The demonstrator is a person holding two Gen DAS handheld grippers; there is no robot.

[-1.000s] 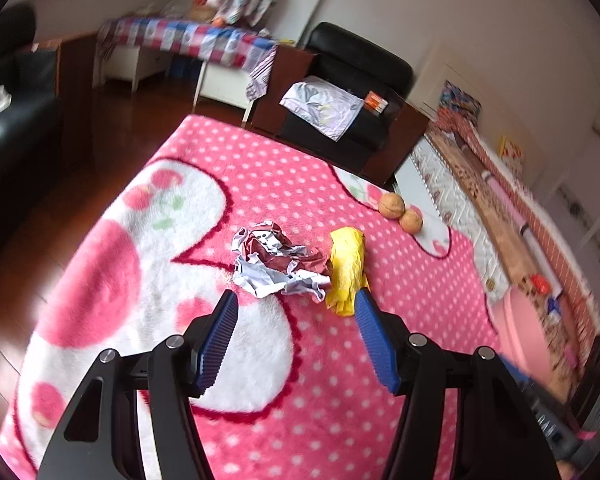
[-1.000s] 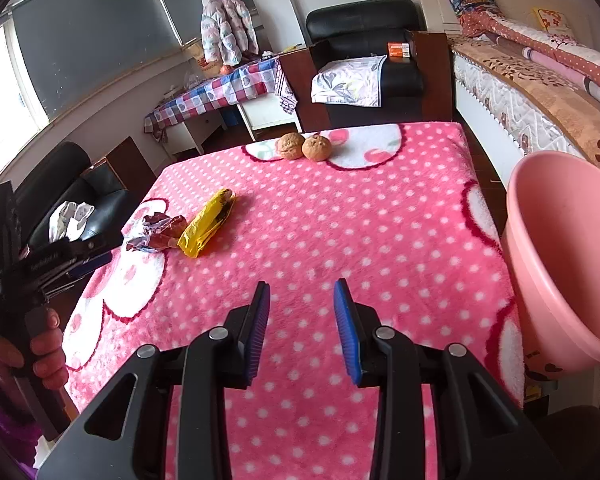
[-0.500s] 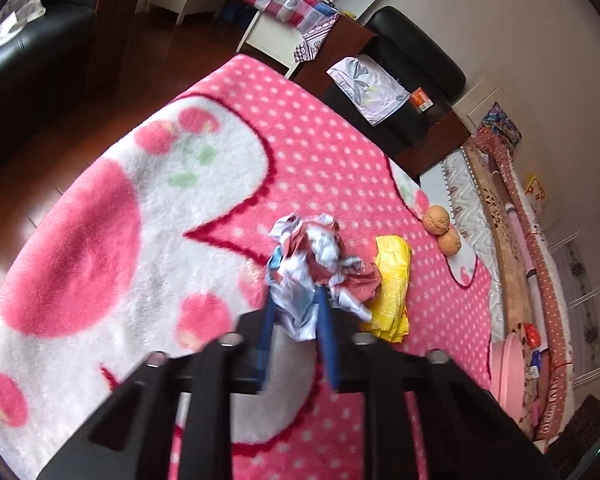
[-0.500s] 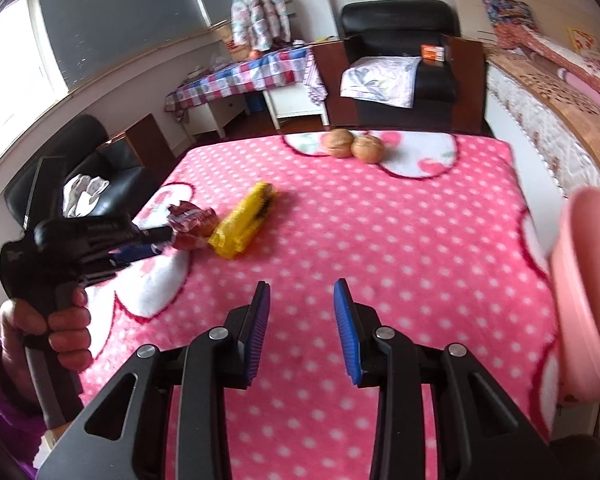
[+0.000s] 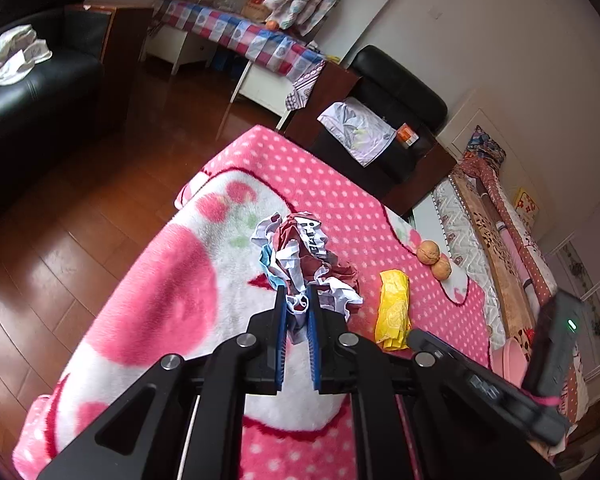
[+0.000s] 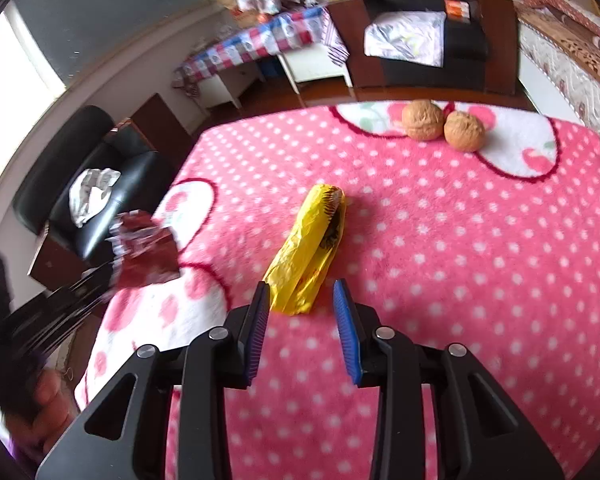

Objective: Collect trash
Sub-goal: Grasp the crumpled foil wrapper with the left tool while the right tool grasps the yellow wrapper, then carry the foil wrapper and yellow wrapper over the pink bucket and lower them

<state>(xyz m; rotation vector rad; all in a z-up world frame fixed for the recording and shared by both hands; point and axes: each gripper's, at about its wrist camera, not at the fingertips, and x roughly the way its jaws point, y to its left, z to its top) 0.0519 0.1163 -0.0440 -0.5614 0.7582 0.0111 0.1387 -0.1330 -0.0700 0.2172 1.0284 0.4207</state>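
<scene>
**Wrapper clamped at left, yellow packet framed at right**

The crumpled wrapper [image 5: 306,258] is pinched between the blue pads of the left gripper [image 5: 298,304], whose jaws have just been closing; the wad is seen raised above the pink blanket [image 5: 340,200]. In the right wrist view this wrapper is blurred at 9 o'clock. The yellow packet [image 6: 312,248] is laid on the blanket, its near end reaching between the parted fingers of the right gripper [image 6: 302,302], untouched by either pad. Two walnuts [image 6: 442,124] are set touching at 1 o'clock, well apart from the packet.
</scene>
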